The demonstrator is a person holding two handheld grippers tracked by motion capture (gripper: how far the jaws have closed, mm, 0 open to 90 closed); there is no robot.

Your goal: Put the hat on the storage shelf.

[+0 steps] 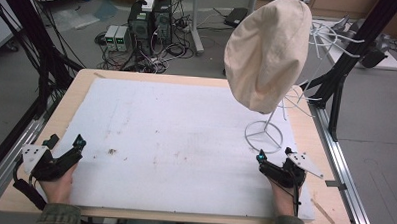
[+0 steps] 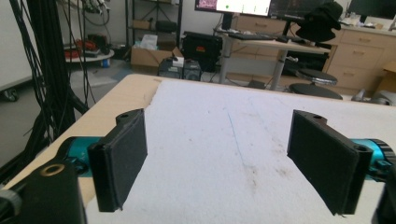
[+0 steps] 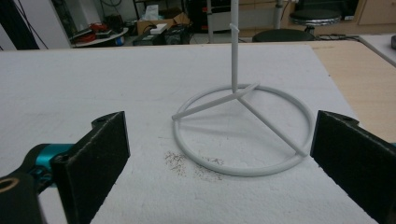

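Right tongs point(image 1: 274, 156) gape wide just short of the white stand point(image 1: 263, 136); left tongs point(image 1: 65, 146) gape too, on the counter point(image 1: 185, 136).

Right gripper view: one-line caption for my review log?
Open hand-held gripper facing the white wire stand's ring base on the white foam sheet.

Left hand-held gripper point(image 1: 65, 152): low over the near left corner of the surface point(image 1: 186, 126), jaws wide apart with nothing between them, pointing forward and slightly inward.
Right hand-held gripper point(image 1: 275, 159): low over the near right part of the surface, jaws spread wide and holding nothing, pointing forward.
Left hand point(image 1: 59, 184): wrapped round the gripper body from behind, sleeve at the bottom edge.
Right hand point(image 1: 283, 195): same grip, forearm entering from below.
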